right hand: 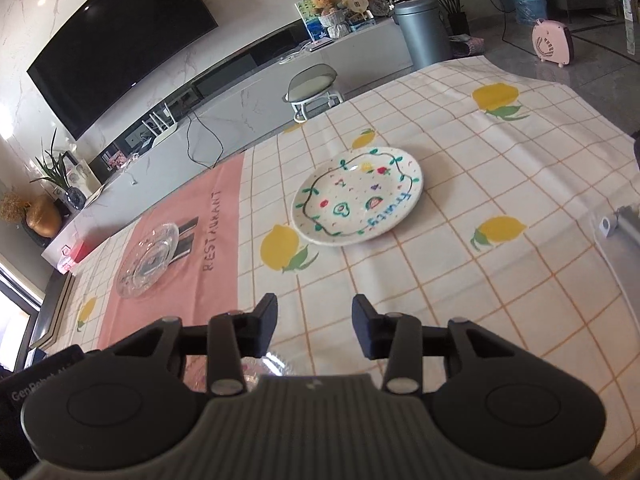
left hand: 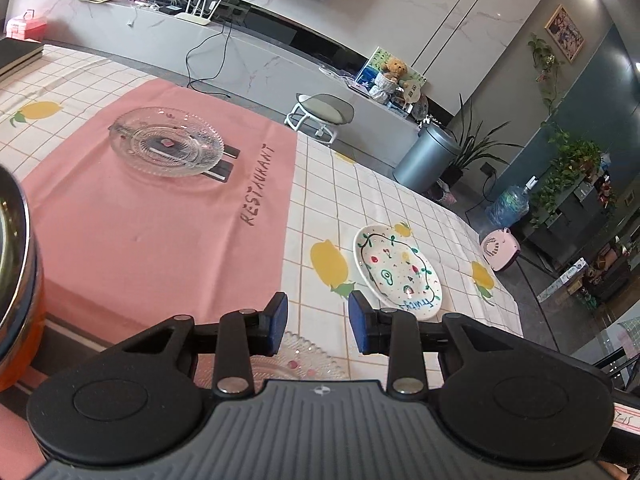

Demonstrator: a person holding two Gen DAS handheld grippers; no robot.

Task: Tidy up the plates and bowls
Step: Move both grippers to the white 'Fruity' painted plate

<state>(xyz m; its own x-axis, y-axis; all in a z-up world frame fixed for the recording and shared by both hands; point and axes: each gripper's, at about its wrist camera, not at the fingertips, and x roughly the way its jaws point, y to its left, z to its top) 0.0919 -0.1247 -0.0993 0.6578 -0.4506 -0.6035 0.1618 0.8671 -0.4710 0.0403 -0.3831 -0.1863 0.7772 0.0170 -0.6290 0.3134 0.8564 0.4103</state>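
Observation:
A clear glass plate (left hand: 166, 142) (right hand: 148, 260) lies on the pink placemat (left hand: 140, 232) (right hand: 172, 304). Further right, a white plate painted with fruit (left hand: 396, 272) (right hand: 358, 196) rests on the lemon-print tablecloth. A second glass dish (left hand: 298, 354) (right hand: 274, 364) shows just below both grippers, partly hidden by them. My left gripper (left hand: 318, 320), with blue pads, is open above that dish with nothing between its fingers. My right gripper (right hand: 314, 324) is open too and holds nothing. A steel bowl with an orange shell (left hand: 16, 264) stands at the left edge.
The table's far edge drops to a floor with a stool (left hand: 322, 110) (right hand: 312, 84), a grey bin (left hand: 428, 152) (right hand: 422, 28) and a TV console (left hand: 240, 48). A grey object (right hand: 624, 220) lies at the table's right side. Dark flat items (left hand: 18, 54) sit far left.

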